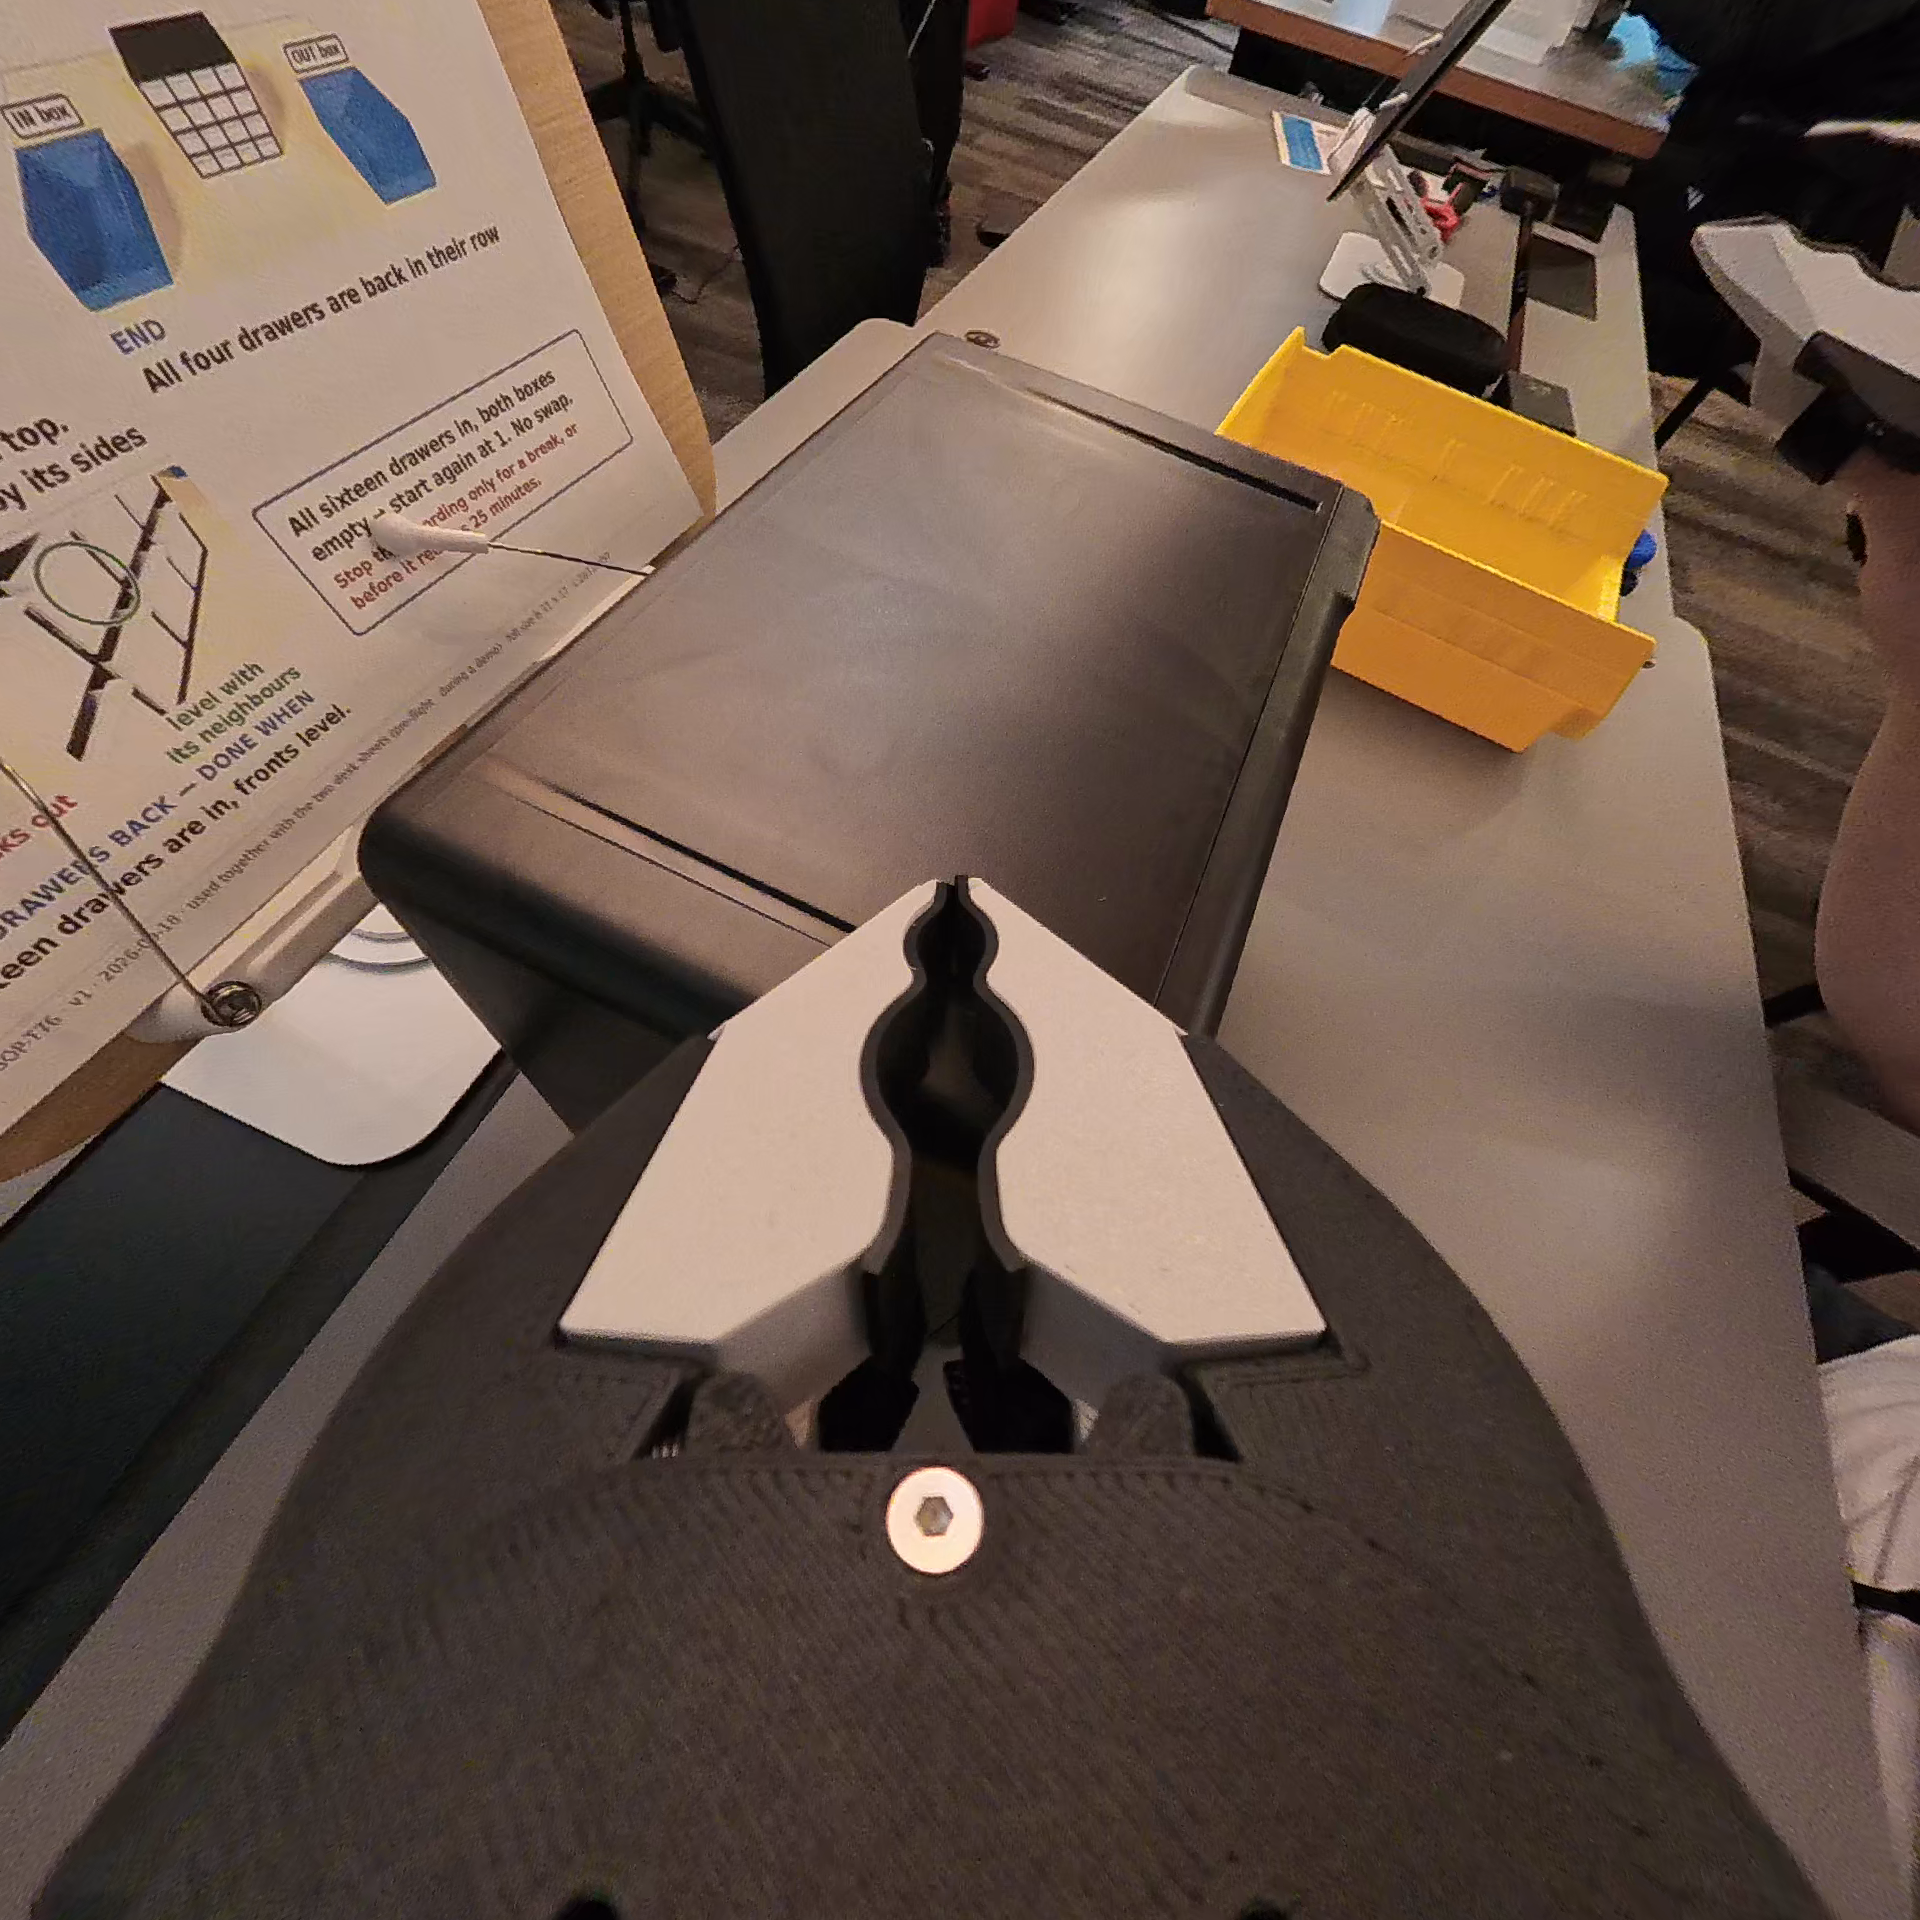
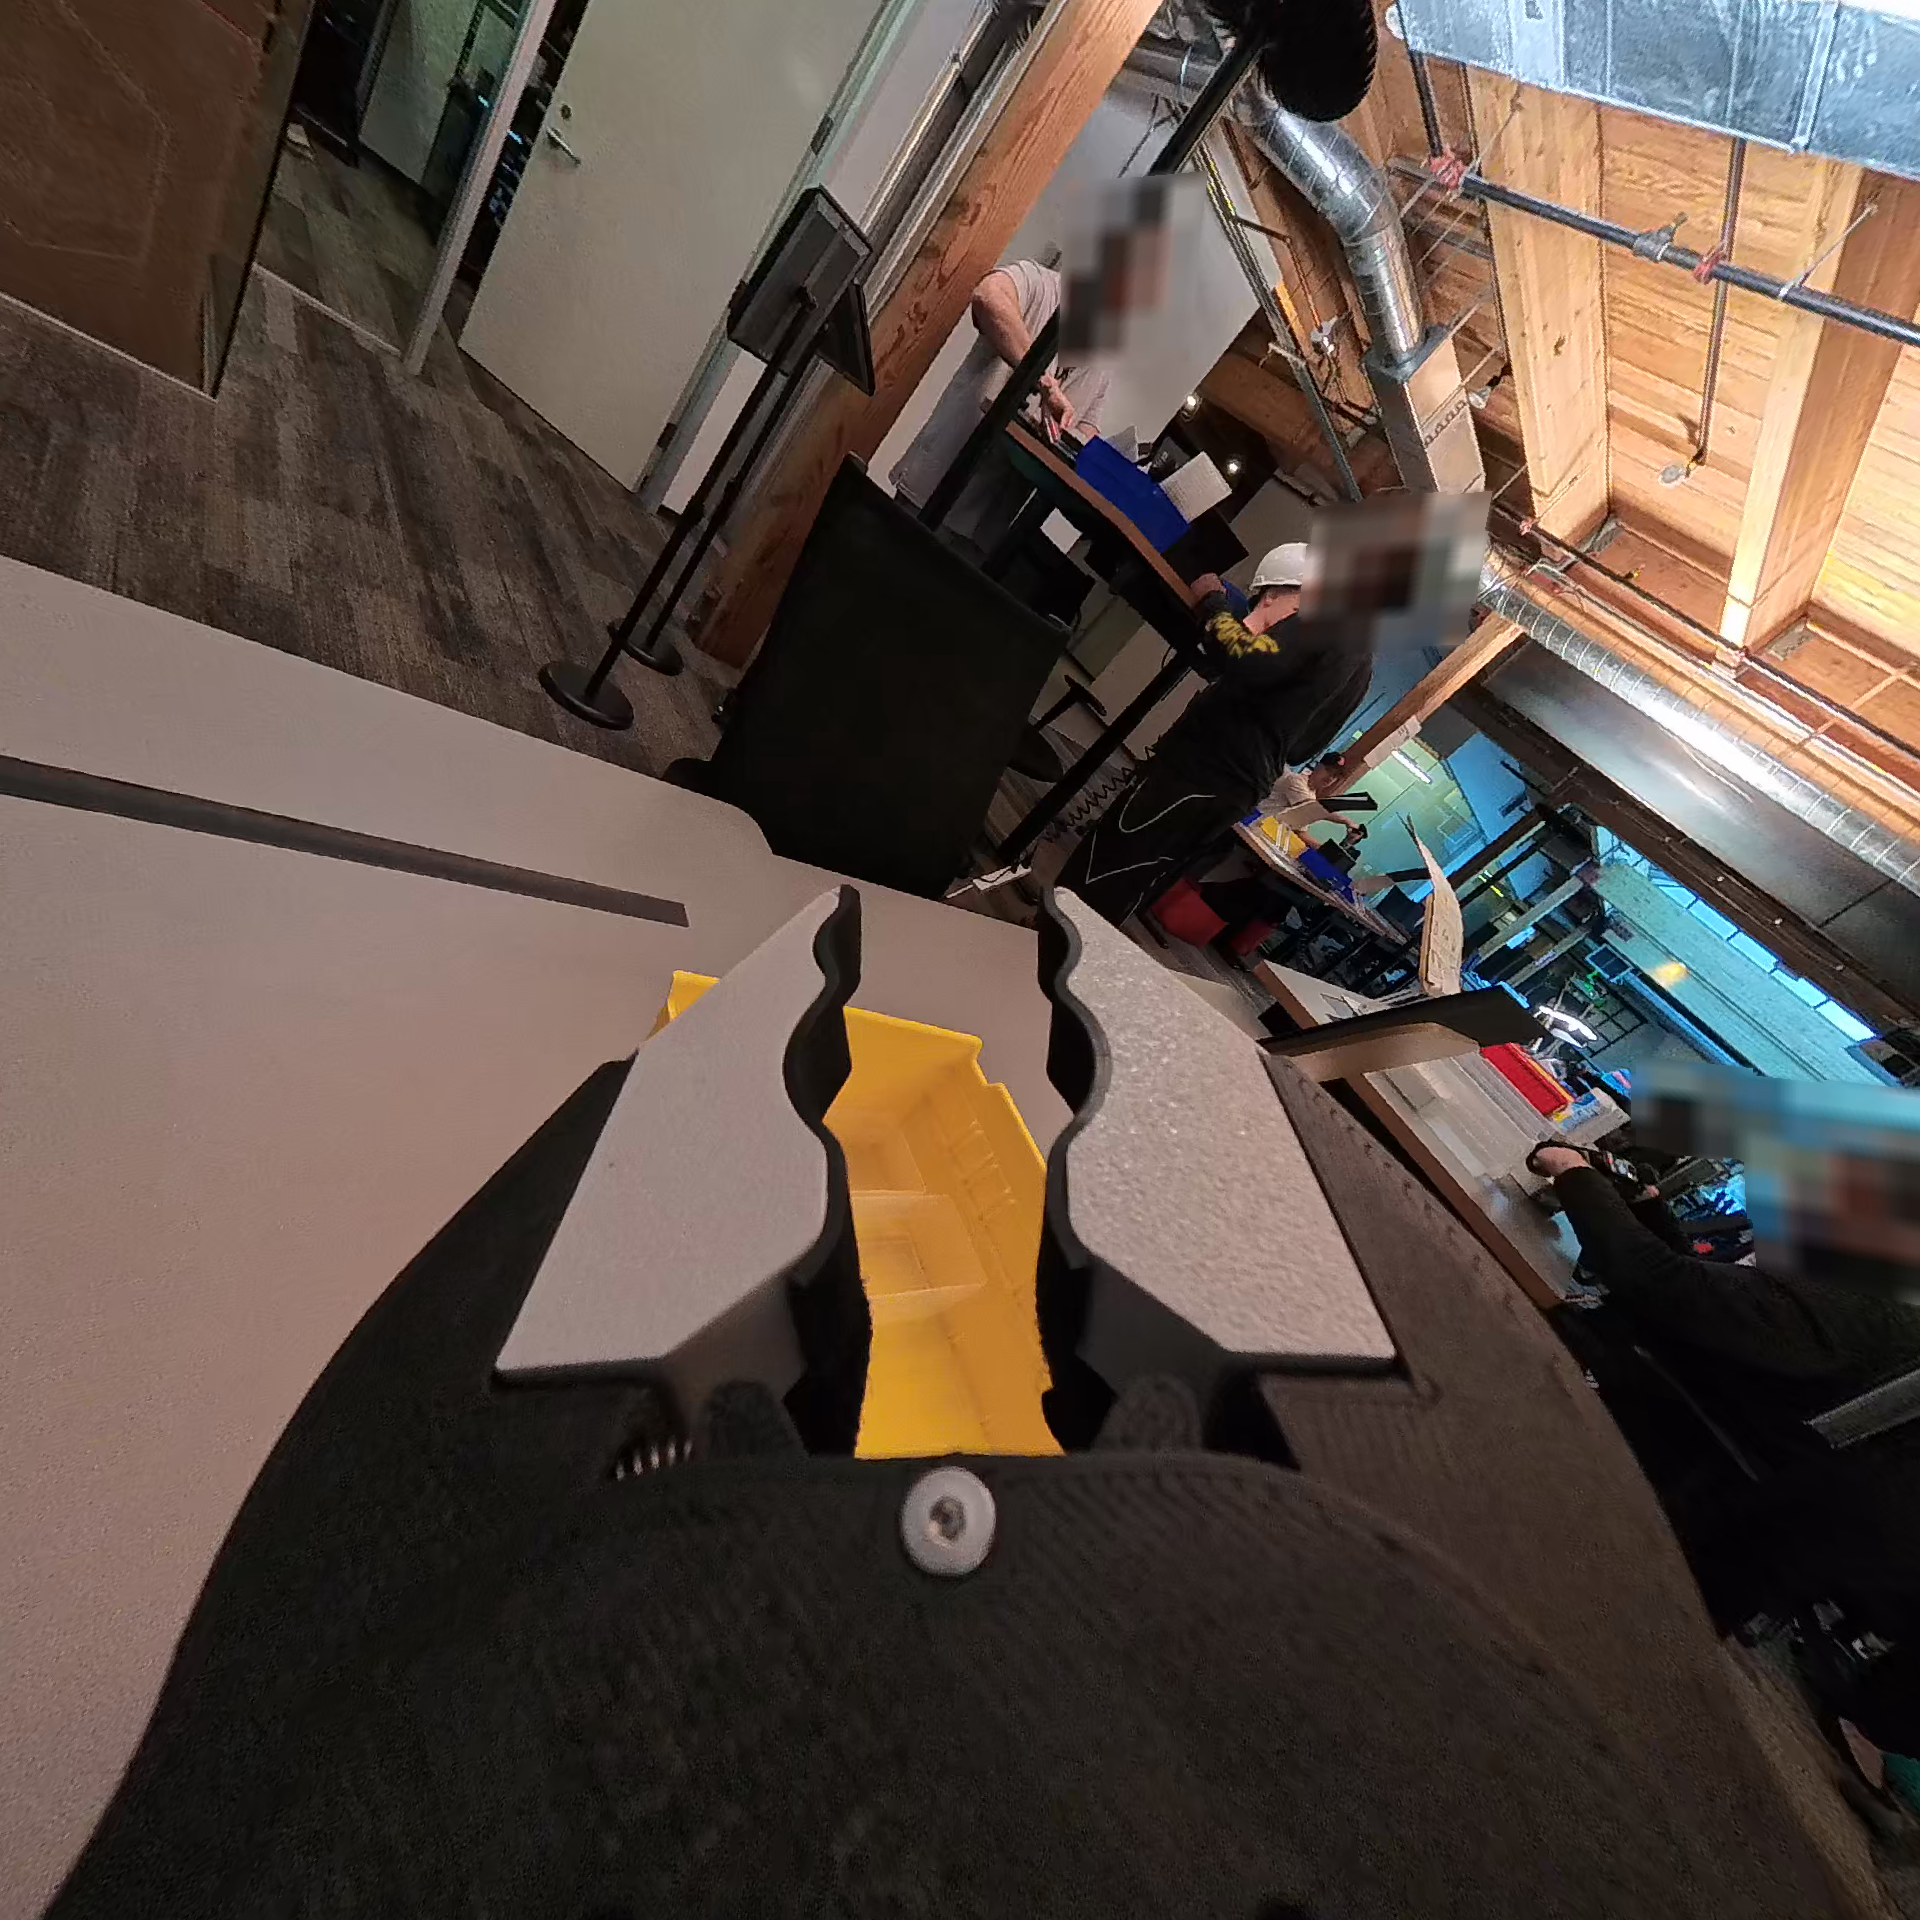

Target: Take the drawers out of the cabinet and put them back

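Note:
The black cabinet stands on the grey table; I see only its flat top and side, and its drawer fronts are hidden. My left gripper is shut and empty, hovering just above the cabinet's near top edge. A yellow bin sits on the table to the right of the cabinet. My right gripper is open and empty, tilted, above the yellow bin. Pale see-through drawers lie inside that bin.
An instruction sheet on a stand rises at the left of the cabinet. A person's arm is at the right edge. A tablet stand and a black case sit farther back. Other people work at tables beyond. Some 40 centimetres of space lies between my two pairs of fingers.

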### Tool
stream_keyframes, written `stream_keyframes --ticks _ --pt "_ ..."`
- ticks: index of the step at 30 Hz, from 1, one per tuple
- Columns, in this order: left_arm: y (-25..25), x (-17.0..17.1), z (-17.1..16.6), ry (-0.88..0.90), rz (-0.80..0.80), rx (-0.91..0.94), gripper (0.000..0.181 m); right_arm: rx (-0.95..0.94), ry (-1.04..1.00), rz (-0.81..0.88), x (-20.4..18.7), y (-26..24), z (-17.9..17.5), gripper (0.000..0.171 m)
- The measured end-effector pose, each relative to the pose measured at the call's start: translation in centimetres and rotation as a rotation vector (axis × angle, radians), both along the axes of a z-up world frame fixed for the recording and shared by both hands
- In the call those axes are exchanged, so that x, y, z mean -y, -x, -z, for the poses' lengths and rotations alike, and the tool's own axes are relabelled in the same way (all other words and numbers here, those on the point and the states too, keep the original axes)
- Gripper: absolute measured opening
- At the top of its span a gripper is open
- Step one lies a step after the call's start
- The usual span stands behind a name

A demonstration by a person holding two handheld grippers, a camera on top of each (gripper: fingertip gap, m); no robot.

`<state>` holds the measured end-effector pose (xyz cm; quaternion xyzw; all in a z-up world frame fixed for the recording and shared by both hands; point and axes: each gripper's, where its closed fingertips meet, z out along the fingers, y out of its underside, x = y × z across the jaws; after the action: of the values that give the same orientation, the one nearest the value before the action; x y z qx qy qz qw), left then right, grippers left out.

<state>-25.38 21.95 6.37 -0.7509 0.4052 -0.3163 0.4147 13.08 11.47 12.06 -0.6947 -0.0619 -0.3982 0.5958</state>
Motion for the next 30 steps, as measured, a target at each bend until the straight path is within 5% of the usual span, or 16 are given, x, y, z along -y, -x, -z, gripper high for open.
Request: stream_keyframes --ticks 10,15,20,30 --pt "0.5 -0.9 -0.9 -0.065 -0.127 -0.067 0.0 -0.023 0.024 -0.009 0.1 -0.6 0.9 0.033" --pt "3.7 -3.6 -6.5 -0.354 -0.509 -0.005 0.0 -0.032 0.031 -0.017 0.0 -0.7 1.4 0.033" --pt "8.8 -3.7 -10.5 -0.675 -0.892 -0.133 0.0 -0.045 0.048 -0.023 -0.1 -0.7 2.0 0.034" --pt "8.8 -2.7 -12.0 -0.793 -0.957 -0.167 0.0 -0.056 0.057 -0.019 0.0 -1.2 2.3 0.034"
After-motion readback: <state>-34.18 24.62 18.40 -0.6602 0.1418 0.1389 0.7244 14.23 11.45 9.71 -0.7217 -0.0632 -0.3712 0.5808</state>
